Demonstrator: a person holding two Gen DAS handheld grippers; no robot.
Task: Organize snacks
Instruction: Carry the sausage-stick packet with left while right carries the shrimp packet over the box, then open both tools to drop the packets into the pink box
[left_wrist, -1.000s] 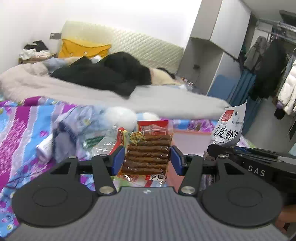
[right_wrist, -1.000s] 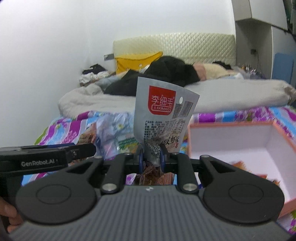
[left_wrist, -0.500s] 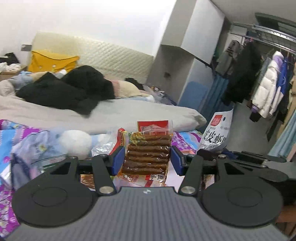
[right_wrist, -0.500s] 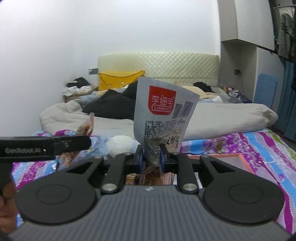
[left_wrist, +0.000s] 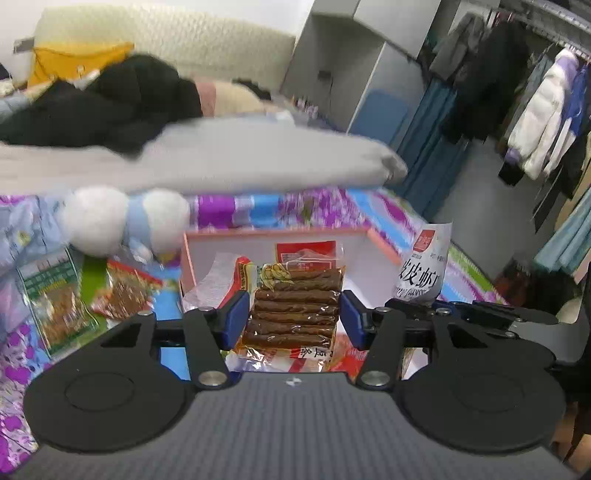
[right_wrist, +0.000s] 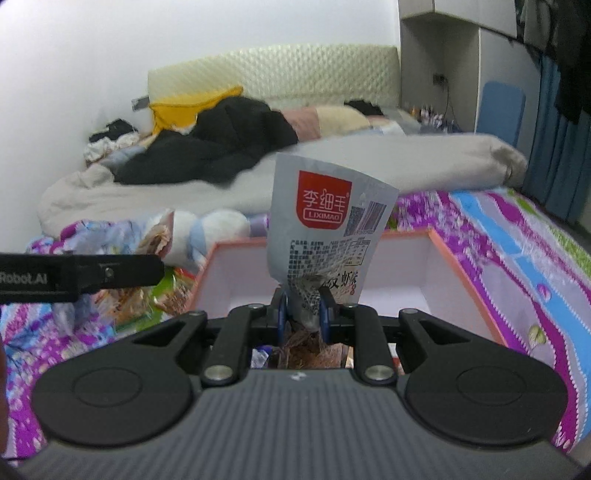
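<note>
Left wrist view: left gripper (left_wrist: 293, 319) clamping brown-stick snack pack (left_wrist: 295, 306), plush toy (left_wrist: 122, 218) beside orange-rimmed box (left_wrist: 258, 233).

Left gripper (left_wrist: 293, 319): matt black plastic arms, ribbed grey housing, bright metal pivot pins, blue rubbery-looking pads.
Clear glossy film packet (left_wrist: 295, 306) between the pads, crinkled, brown sticks visible through the wrap.
Right gripper (right_wrist: 300, 314): same matt black plastic and ribbed housing.
Grey pouch (right_wrist: 328, 236): smooth foil-like film, slight sheen, creased at the pinch.
Box (right_wrist: 465, 273): matt card, white inside, orange rim.
Bedsheet (right_wrist: 517, 236): printed cloth, matt.
Grey duvet (left_wrist: 221, 158): soft matt fabric.
Plush toy (left_wrist: 122, 218) far left: fuzzy pile.
Headboard (right_wrist: 295, 70): quilted, faint sheen.
</note>
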